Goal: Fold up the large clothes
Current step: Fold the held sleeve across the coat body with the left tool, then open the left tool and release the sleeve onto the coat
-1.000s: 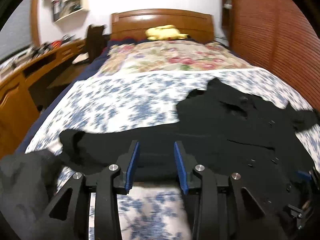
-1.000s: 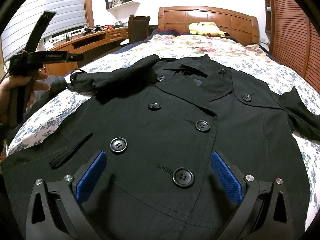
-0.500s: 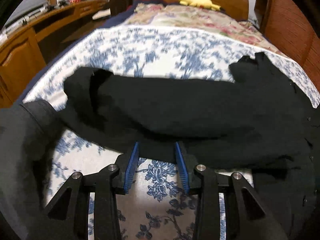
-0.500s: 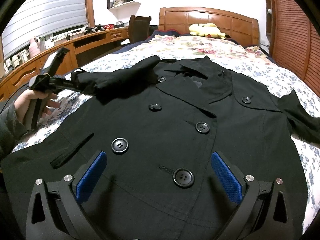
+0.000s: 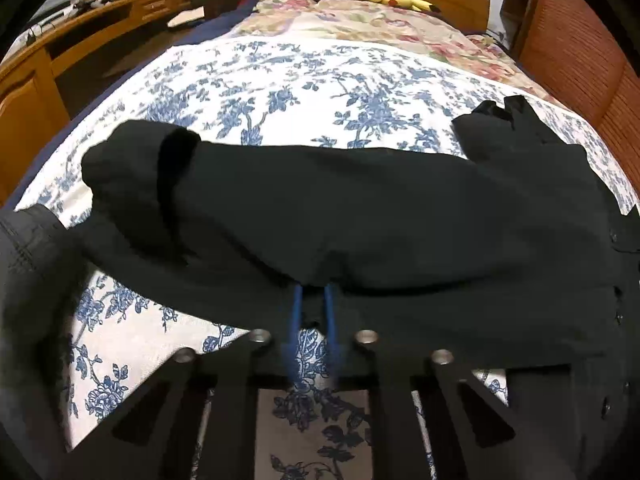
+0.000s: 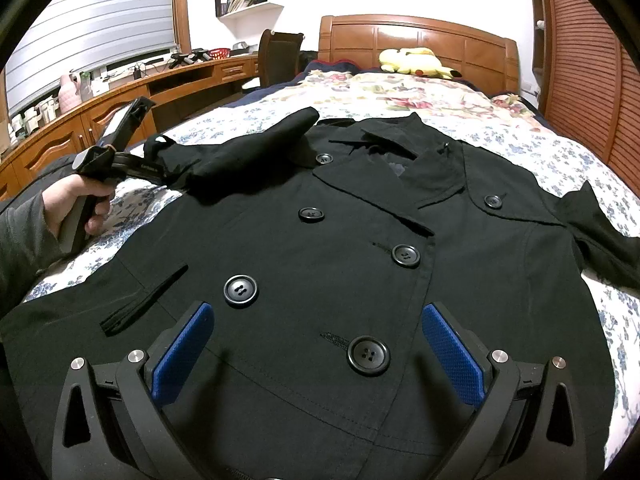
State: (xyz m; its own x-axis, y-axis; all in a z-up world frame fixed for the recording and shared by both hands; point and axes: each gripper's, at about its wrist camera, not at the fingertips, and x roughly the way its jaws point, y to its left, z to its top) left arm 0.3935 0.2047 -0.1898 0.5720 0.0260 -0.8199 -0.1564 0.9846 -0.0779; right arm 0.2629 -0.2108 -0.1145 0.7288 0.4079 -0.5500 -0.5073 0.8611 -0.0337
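Left wrist view: left gripper (image 5: pixel 313 294) clenched on the sleeve (image 5: pixel 304 208) edge. Right gripper (image 6: pixel 316 354) released, jaws wide, above the coat (image 6: pixel 320 264), which lies flat on the bed (image 6: pixel 540 148). Six buttons (image 6: pixel 240 289) visible. One yellow plush (image 6: pixel 412 62) by the headboard.

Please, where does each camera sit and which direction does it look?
Left wrist: on the left gripper, tilted down at the coat's sleeve, pinched in its blue pads.
Right wrist: on the open right gripper over the black coat; a hand shows.
Shared: coat, bed, yellow plush toy.
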